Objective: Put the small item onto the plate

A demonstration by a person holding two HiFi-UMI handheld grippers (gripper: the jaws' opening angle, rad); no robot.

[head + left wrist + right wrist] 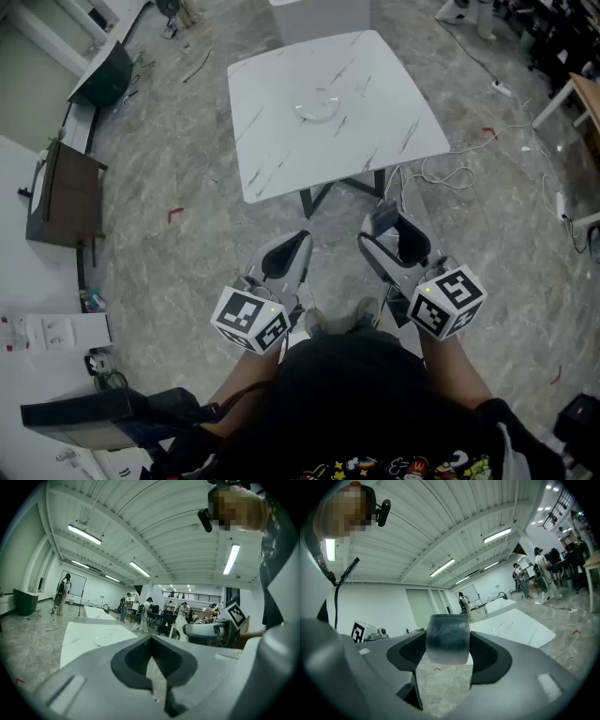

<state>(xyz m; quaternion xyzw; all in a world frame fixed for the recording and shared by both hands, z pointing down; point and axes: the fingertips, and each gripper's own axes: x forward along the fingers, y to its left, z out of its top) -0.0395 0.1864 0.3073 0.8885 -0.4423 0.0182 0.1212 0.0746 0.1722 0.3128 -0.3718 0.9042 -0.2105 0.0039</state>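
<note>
A shallow pale plate (319,105) lies near the middle of the white marble table (281,159), also seen in the left gripper view as the plate (110,638) on the table (79,639). My right gripper (382,223) hovers over the floor short of the table's near edge, shut on a small dark grey rounded item (447,641) clamped between its pads. My left gripper (298,242) is beside it, also short of the table, its jaws closed together with nothing in them (151,641). In the head view the item is hard to make out.
White cables (455,173) trail on the floor right of the table. A dark cabinet (66,197) stands at the left wall. The person's shoes (339,319) are below the grippers. Several people (126,606) stand far across the room.
</note>
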